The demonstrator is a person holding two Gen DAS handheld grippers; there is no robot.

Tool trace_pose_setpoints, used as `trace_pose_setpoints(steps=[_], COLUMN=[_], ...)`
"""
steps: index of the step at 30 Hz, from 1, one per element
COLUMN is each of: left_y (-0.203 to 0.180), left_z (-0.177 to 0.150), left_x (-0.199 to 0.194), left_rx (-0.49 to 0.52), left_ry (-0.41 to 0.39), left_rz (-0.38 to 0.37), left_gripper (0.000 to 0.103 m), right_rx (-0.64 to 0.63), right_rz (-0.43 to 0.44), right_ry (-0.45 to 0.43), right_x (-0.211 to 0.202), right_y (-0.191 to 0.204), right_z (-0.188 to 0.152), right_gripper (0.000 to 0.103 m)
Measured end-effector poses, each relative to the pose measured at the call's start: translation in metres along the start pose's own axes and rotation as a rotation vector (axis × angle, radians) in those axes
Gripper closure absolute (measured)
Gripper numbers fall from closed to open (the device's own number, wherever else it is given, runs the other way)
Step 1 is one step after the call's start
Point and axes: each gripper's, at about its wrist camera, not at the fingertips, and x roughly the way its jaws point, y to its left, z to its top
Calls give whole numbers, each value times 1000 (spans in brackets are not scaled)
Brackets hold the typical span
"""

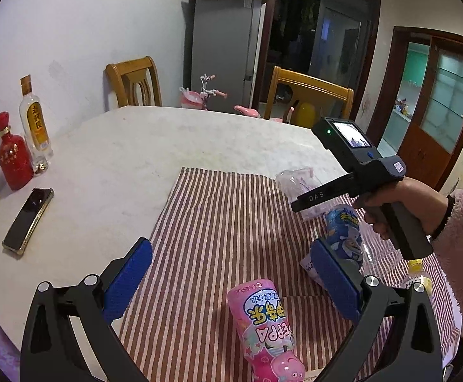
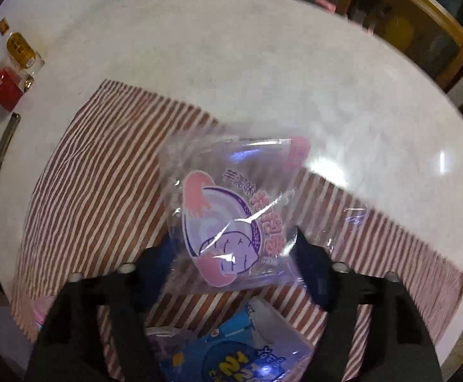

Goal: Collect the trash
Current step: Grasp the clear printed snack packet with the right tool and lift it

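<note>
The clear printed wrapper (image 2: 231, 213) lies on the striped cloth (image 2: 98, 165) between the wide-open fingers of the right claw (image 2: 234, 267); motion blur makes contact uncertain, but nothing appears gripped. Likely the claw is positioned for a pinch. A blue packet (image 2: 231, 350) lies just behind. The left claw (image 1: 228, 283) hangs fully open, empty, over the pink bottle (image 1: 263, 324) lying on the worktop (image 1: 168, 133).
</note>
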Motion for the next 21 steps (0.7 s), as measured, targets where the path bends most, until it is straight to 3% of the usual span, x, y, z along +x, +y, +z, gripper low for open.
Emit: trace_pose_setpoints(steps=[4,8,10,12,16,21], left_y=[4,14,20,19,-1,-52], left_z=[-1,2,4,5,6,-1], left_x=[3,9,17,23,29,35], left_rx=[-16,-56,-80,-84,-60,50], left_ry=[11,49,108,142,177,219], left_rz=[-8,-26,-65,-82,-140,-248], left_gripper=[6,6,6,6,6,7], right_rx=[24,84,103,126,195,331], right_rz=[59,147,187,242,272,219], right_ry=[-36,-129,-192,-275,-387,-475], right_x=[-9,-45,-70,-104,-158,-202], right_y=[-5,-17,-20,-27,-56,-99], right_z=[-7,-17,-28,-51,-100,-169], right_gripper=[53,56,56,56,56,55])
